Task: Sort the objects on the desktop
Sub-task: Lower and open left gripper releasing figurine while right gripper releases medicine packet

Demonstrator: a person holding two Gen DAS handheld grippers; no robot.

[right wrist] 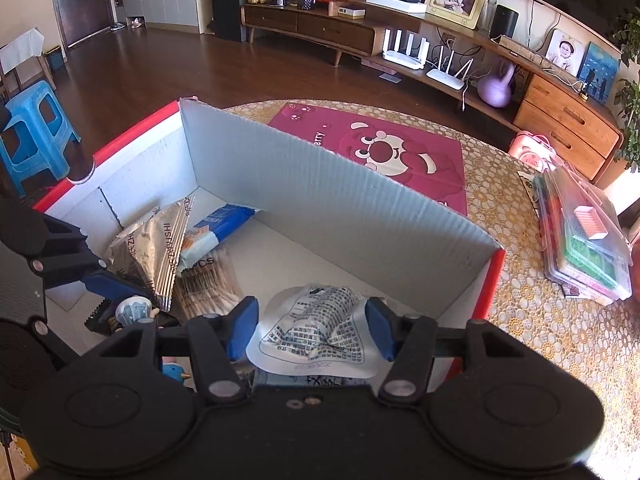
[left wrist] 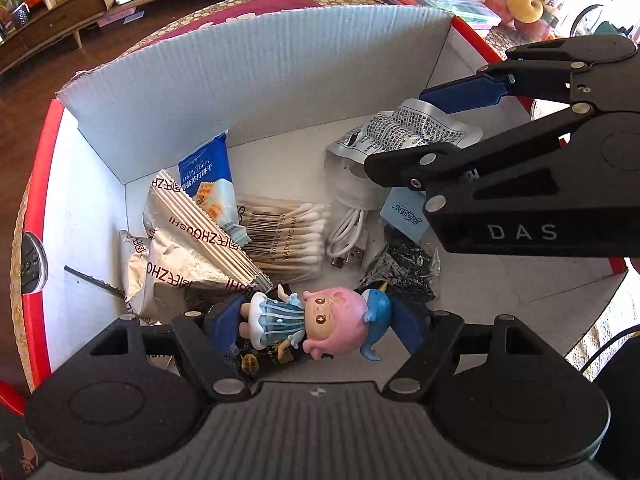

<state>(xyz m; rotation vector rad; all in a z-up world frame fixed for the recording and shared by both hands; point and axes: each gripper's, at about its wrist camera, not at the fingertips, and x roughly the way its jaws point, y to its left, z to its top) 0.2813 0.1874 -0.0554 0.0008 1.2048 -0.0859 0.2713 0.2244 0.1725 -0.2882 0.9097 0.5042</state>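
Observation:
A white cardboard box (left wrist: 260, 80) with red edges stands on the table and both grippers reach into it. A pink-haired doll (left wrist: 320, 316) in a blue dress and blue whale hat lies on its side on a black packet. My left gripper (left wrist: 314, 328) is open, one blue pad at the doll's feet and one at its head. A crumpled silver pouch (right wrist: 316, 332) with black print buckles between the blue pads of my right gripper (right wrist: 312, 332), which is shut on it. In the left wrist view the right gripper (left wrist: 400, 130) holds the pouch (left wrist: 404, 128) above the box floor.
The box (right wrist: 320, 200) also holds silver snack packets (left wrist: 188, 264), a blue biscuit packet (left wrist: 208, 176), cotton swabs (left wrist: 288, 232), a white USB cable (left wrist: 348, 236) and a black bag (left wrist: 404, 264). Behind the box lies a pink mat (right wrist: 380, 152); plastic cases (right wrist: 580, 240) sit right.

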